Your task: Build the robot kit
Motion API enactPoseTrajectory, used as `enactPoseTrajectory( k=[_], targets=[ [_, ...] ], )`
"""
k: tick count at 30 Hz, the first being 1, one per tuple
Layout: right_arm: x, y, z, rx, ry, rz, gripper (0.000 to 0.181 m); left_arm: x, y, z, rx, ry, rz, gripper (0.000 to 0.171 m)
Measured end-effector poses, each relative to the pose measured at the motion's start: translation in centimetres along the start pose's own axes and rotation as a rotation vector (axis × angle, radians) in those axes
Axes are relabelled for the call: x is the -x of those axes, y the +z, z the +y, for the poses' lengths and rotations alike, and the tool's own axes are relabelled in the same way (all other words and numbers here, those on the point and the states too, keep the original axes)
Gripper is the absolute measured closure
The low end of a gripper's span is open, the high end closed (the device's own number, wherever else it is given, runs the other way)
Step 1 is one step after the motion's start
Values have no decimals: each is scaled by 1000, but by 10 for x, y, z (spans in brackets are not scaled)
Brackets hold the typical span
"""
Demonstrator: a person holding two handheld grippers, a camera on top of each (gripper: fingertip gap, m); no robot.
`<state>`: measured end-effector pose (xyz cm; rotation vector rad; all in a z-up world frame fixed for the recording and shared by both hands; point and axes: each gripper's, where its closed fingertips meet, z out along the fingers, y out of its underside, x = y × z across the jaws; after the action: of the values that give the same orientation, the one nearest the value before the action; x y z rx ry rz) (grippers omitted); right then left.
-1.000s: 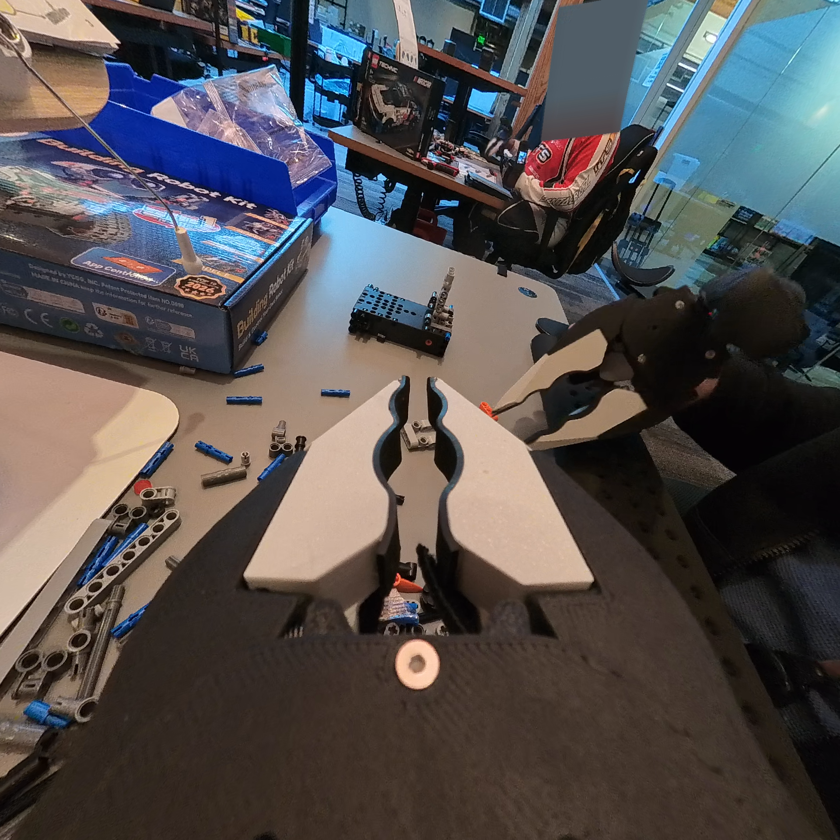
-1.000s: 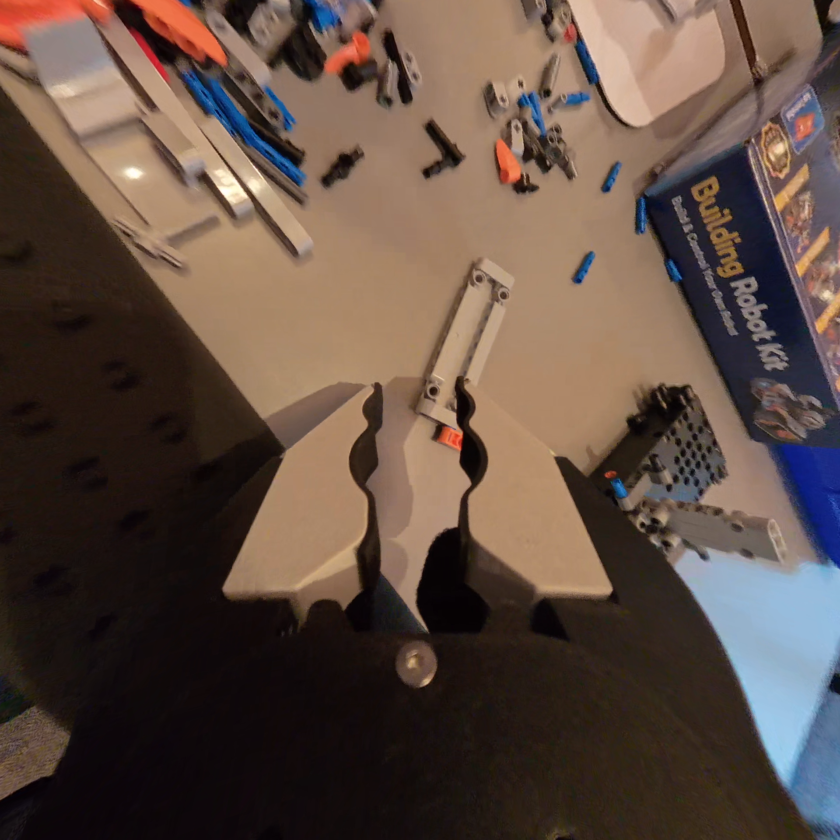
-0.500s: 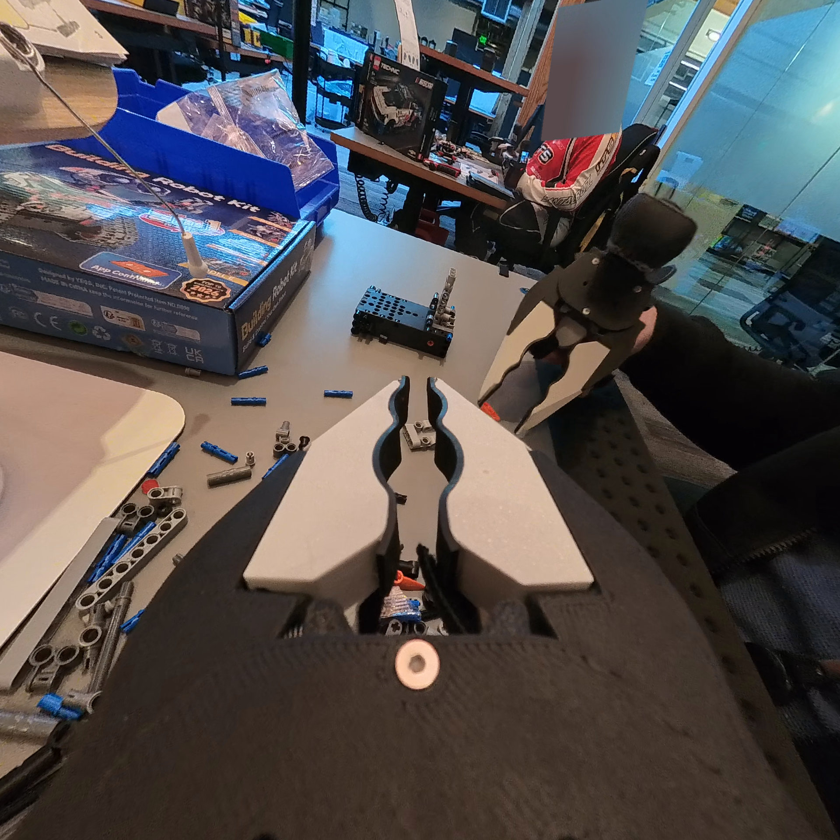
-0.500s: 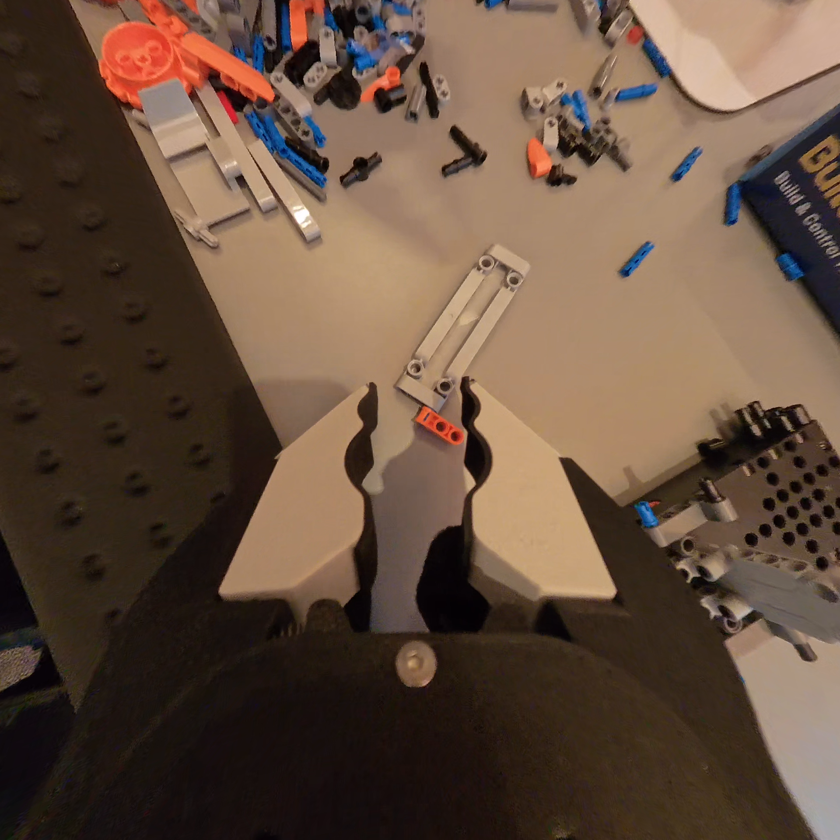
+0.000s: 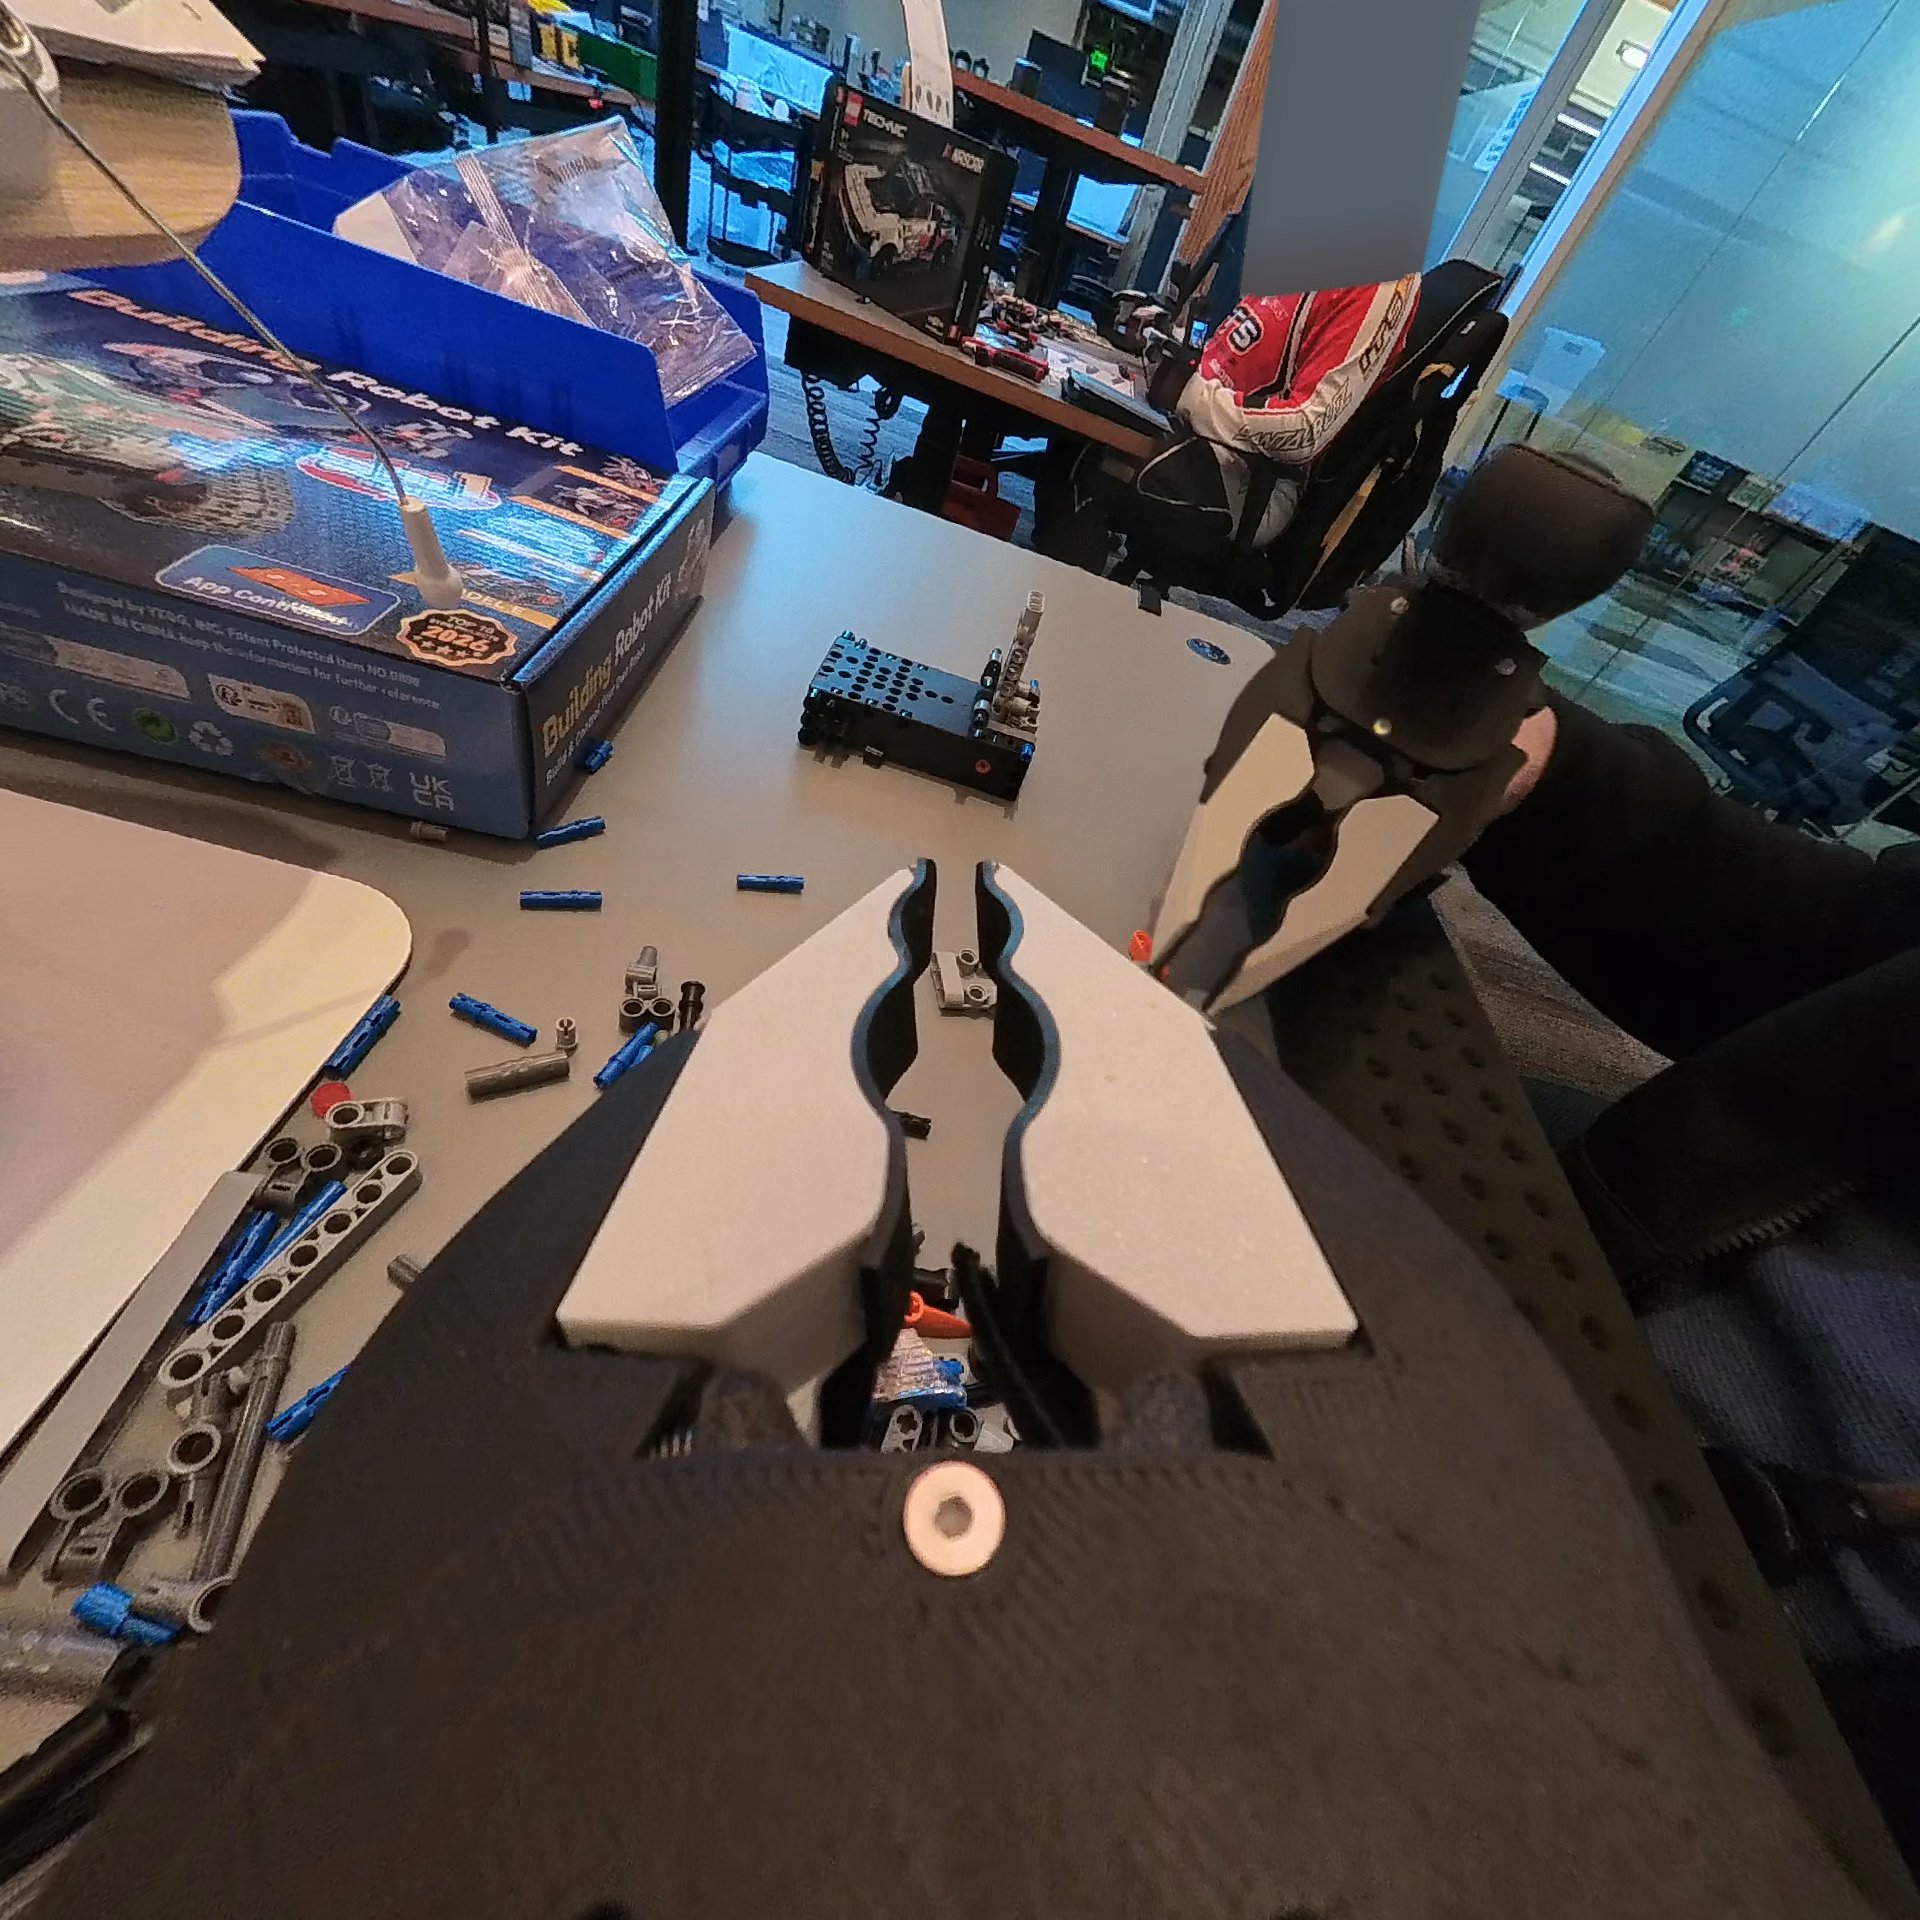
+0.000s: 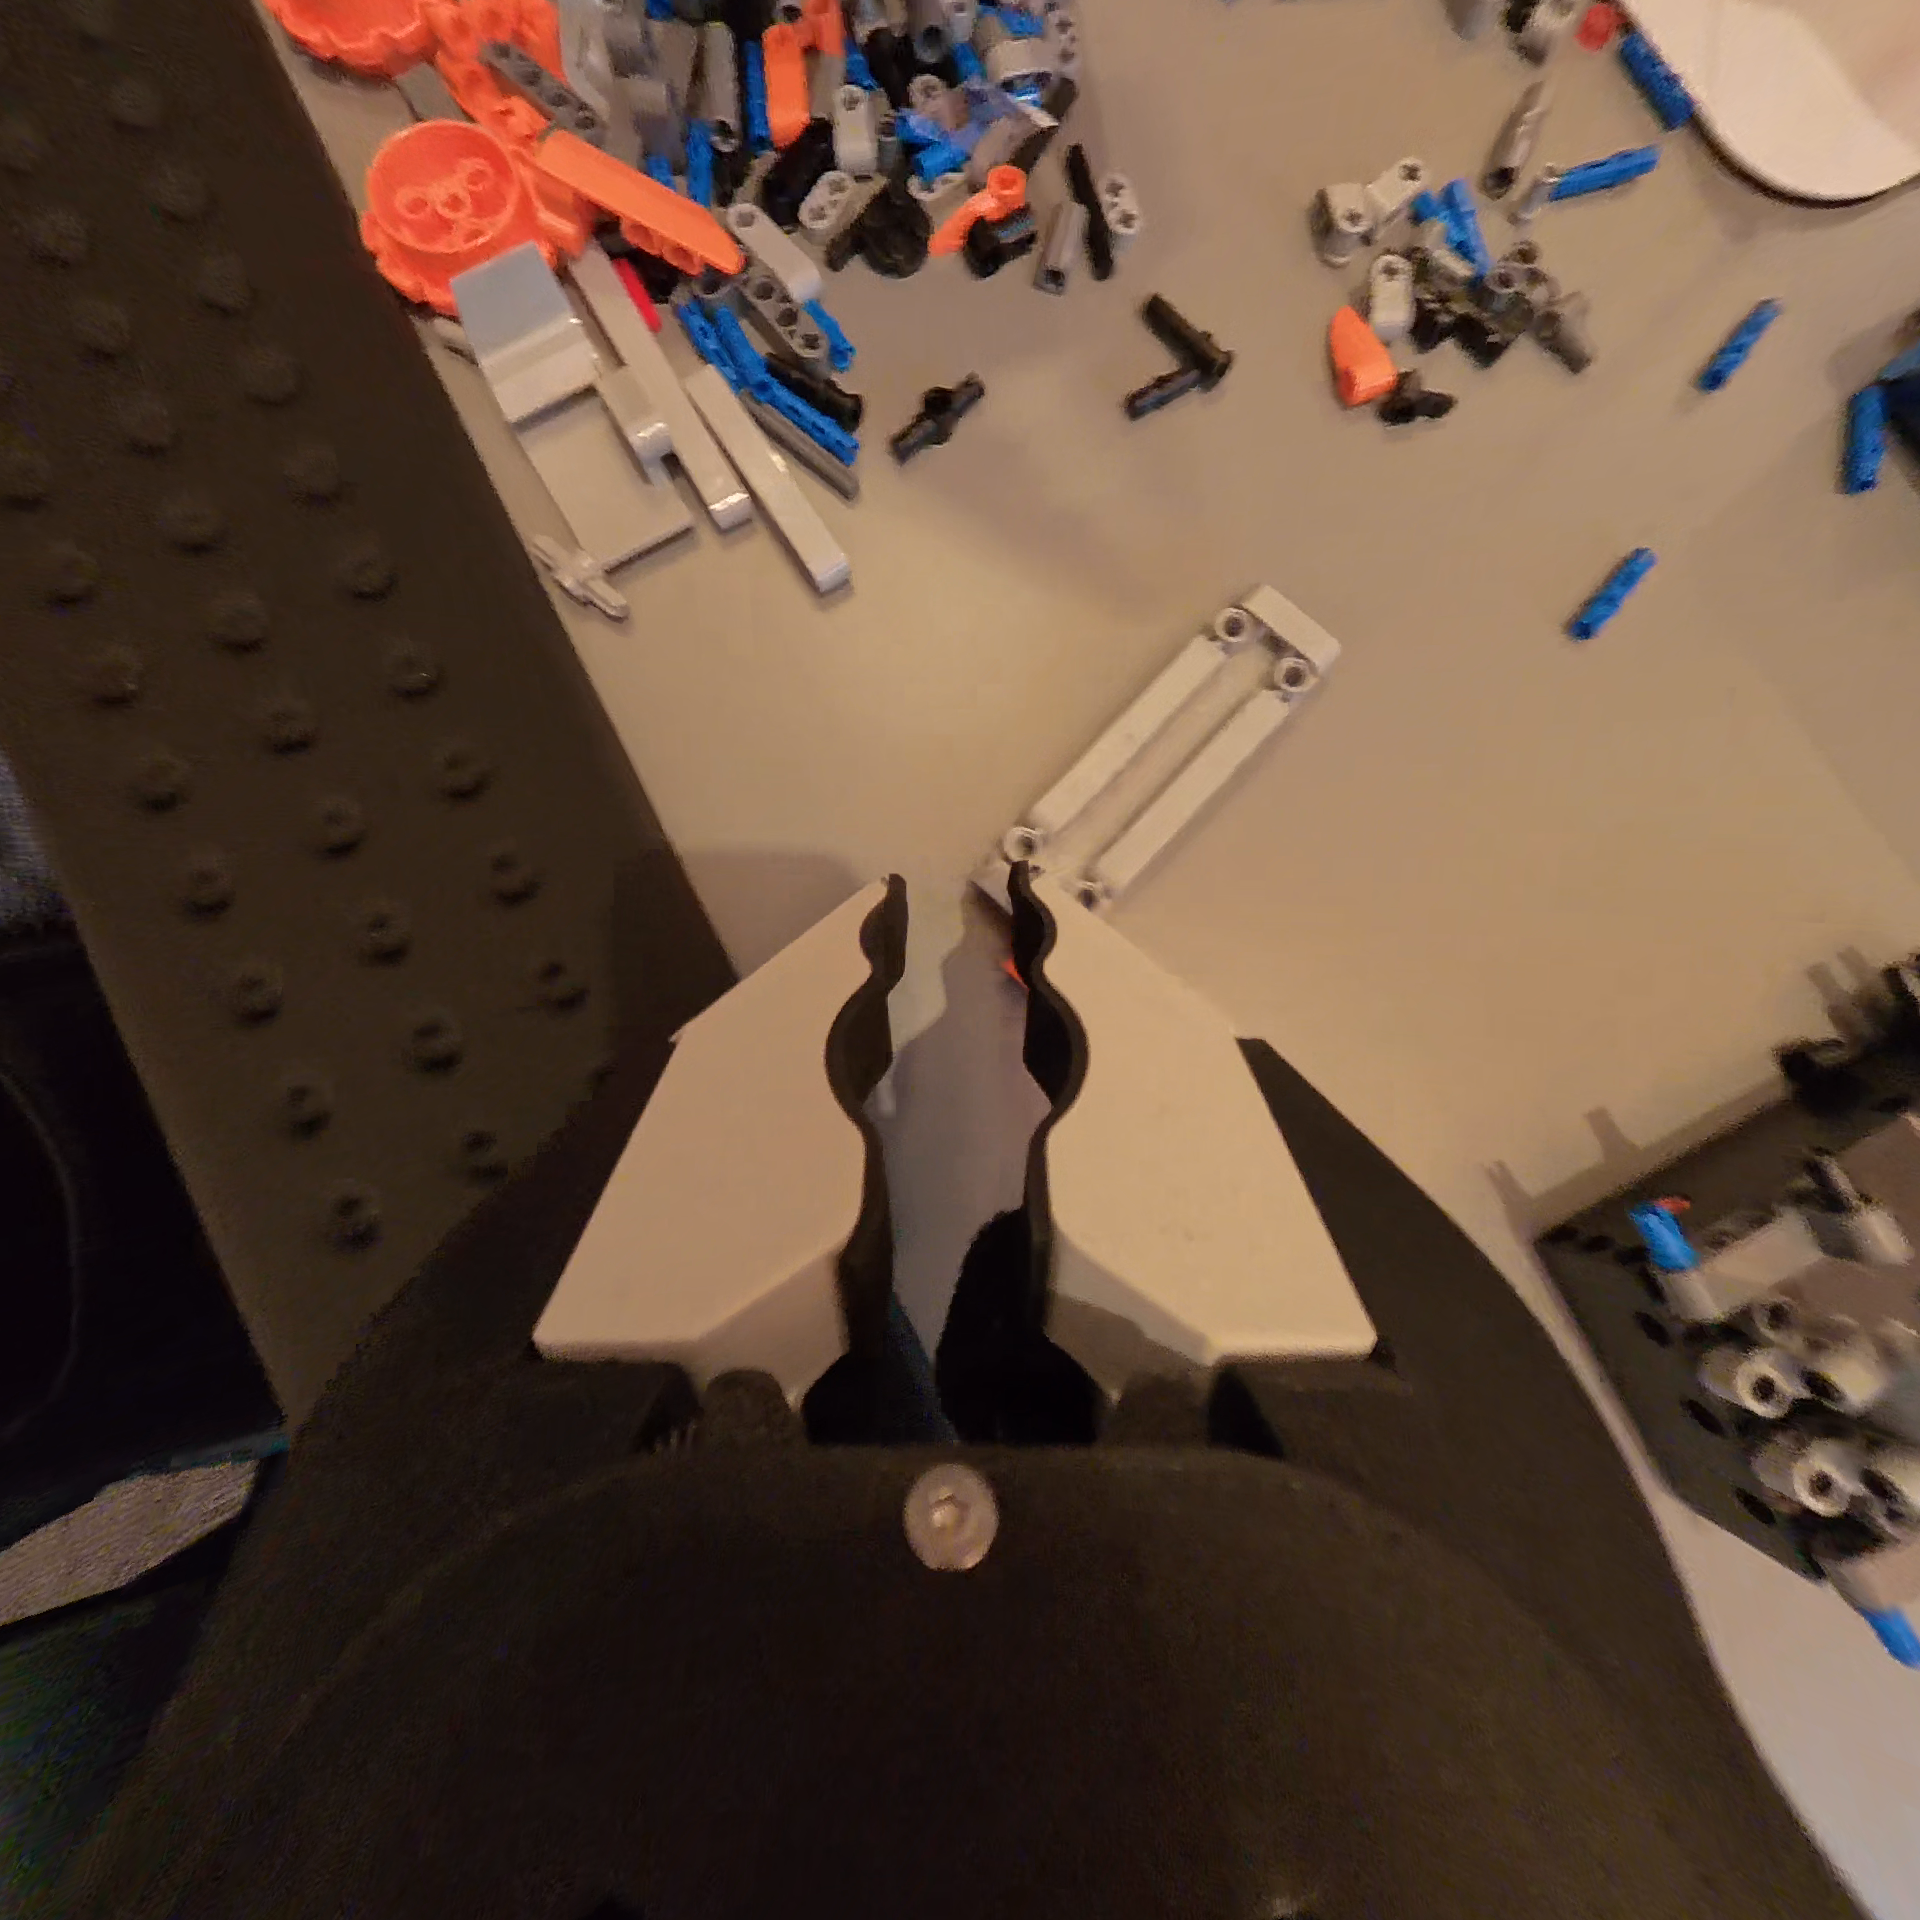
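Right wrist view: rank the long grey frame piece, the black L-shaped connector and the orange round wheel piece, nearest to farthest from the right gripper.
From the right gripper:
1. Long grey frame piece, at the fingertips, right.
2. Black L-shaped connector, ahead, mid-table.
3. Orange round wheel piece, far upper left.

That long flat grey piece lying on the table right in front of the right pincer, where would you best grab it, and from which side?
Probably across its narrow width, coming down from above. The long grey piece lies flat on the table, and its two parallel rails give straight outer edges to pinch. The right gripper, slightly open, is at its near end, where a small orange part lies close, so mid-length looks cleaner.
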<state>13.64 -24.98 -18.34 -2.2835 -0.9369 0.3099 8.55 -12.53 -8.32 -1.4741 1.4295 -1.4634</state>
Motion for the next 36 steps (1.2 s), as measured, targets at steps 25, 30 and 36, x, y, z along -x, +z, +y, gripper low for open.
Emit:
enactPoseTrajectory(
  k=[25, 30, 36],
  targets=[
    [-8, 8, 8, 53, 107, 74, 169, 3, -1, 2, 11, -5, 1, 166],
    [-21, 3, 14, 45, 212, 155, 169, 3, -1, 2, 13, -5, 1, 166],
    [-21, -1, 17, 43, 325, 209, 166, 3, -1, 3, 16, -7, 2, 166]
  ],
)
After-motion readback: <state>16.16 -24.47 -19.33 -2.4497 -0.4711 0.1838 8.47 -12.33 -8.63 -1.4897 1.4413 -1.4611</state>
